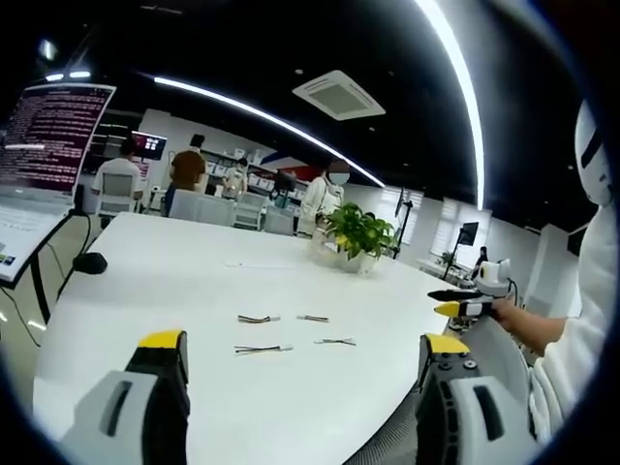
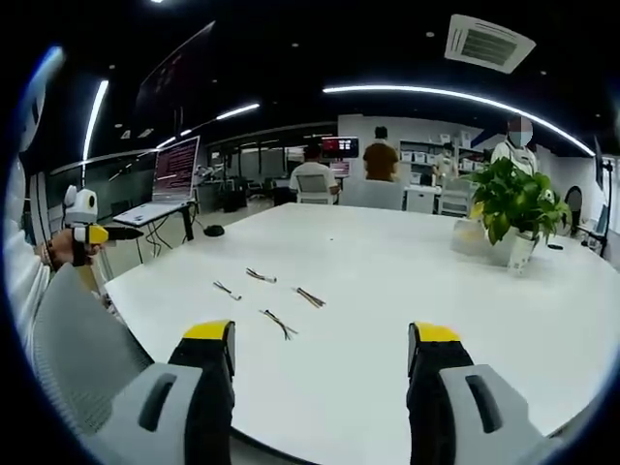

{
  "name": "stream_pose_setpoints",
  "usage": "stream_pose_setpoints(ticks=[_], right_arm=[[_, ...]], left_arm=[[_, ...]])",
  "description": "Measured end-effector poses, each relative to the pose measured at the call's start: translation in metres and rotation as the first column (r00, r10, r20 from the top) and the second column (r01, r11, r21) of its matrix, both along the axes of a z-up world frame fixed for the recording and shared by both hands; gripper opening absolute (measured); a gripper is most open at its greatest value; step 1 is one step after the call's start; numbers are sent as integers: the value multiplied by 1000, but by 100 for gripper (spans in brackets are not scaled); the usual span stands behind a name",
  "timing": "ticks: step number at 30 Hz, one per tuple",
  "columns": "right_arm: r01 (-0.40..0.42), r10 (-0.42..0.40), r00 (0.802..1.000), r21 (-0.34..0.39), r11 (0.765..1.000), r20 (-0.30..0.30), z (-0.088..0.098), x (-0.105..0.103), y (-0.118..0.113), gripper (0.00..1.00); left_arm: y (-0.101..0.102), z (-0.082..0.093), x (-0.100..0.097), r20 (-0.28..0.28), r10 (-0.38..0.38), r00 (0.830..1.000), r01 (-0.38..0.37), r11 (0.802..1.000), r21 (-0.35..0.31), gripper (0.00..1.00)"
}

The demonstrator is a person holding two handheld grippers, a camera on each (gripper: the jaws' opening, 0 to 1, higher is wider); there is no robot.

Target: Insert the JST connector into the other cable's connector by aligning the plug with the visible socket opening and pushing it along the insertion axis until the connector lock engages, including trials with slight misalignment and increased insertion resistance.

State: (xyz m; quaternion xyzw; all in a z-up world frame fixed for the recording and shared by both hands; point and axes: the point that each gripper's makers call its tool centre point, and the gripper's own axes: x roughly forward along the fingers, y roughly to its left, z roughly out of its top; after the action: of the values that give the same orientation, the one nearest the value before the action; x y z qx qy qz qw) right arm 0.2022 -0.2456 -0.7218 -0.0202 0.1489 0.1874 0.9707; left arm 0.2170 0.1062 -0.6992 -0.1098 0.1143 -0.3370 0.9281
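Both grippers held above the near edge of a white bench (image 1: pixel 174 281), fingers spread wide and grasping nothing. Left gripper (image 1: pixel 305 354) seen in the left gripper view with yellow-tipped fingers (image 1: pixel 163 341) rising from the bottom; right gripper (image 2: pixel 325 339) in the right gripper view likewise, yellow tips (image 2: pixel 208 331) well apart. Four short cable pieces lying loose on the bench ahead of the fingers, none touched: in the left gripper view, a far left cable (image 1: pixel 258 319), a far right cable (image 1: pixel 313 318), a near left cable (image 1: pixel 263 349) and a near right cable (image 1: pixel 335 341), set roughly in two rows; connector ends too small to tell plug from socket. Same four in the right gripper view, scattered between the fingers and the bench centre, e.g. at the nearest cable (image 2: pixel 279 324). Potted plant (image 1: pixel 358 232) standing farther back on the bench, leafy and green. Black mouse-like object (image 1: pixel 90 263) near the bench's left edge in the left gripper view. Laptop (image 2: pixel 172 179) open on a stand beside the bench, screen full of text. Person's hand (image 1: pixel 509 315) at the right of the left gripper view, holding the other gripper, white sleeve (image 1: pixel 581 329) behind it. Several people standing and sitting among desks in the background under long ceiling light strips (image 2: pixel 436 94).
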Motion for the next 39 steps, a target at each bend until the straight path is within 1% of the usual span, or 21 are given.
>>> stream_pose_setpoints(ticks=[10,13,19,26,28,31,34,37,39], right_arm=[[8,-8,1000,4,1000,-17,-1,5,-3,70],[14,-13,1000,6,1000,-20,0,7,-5,70],[18,-18,1000,1,1000,-23,2,11,-8,69],[13,-14,1000,-4,1000,-12,8,23,-10,68],[10,-10,1000,0,1000,-6,11,28,-9,67],[0,0,1000,-16,1000,-3,14,35,-8,66],[-9,10,1000,-13,1000,11,20,43,-7,65],[-30,31,999,-20,999,18,26,55,-3,65],[-70,70,997,-40,997,12,28,61,3,64]], left_arm=[[4,0,7,-2,0,1000,0,1000,6,98],[3,0,10,-8,0,1000,0,1000,-1,98],[2,0,14,-5,-7,1000,7,1000,6,98],[5,3,28,3,-7,1000,7,1000,25,98],[6,7,33,11,-10,1000,9,999,32,98],[6,12,42,24,-15,1000,14,999,33,98],[6,17,52,38,-22,999,21,999,45,98],[6,22,64,50,-27,998,24,998,62,98],[4,23,69,54,-40,998,37,997,65,98]])
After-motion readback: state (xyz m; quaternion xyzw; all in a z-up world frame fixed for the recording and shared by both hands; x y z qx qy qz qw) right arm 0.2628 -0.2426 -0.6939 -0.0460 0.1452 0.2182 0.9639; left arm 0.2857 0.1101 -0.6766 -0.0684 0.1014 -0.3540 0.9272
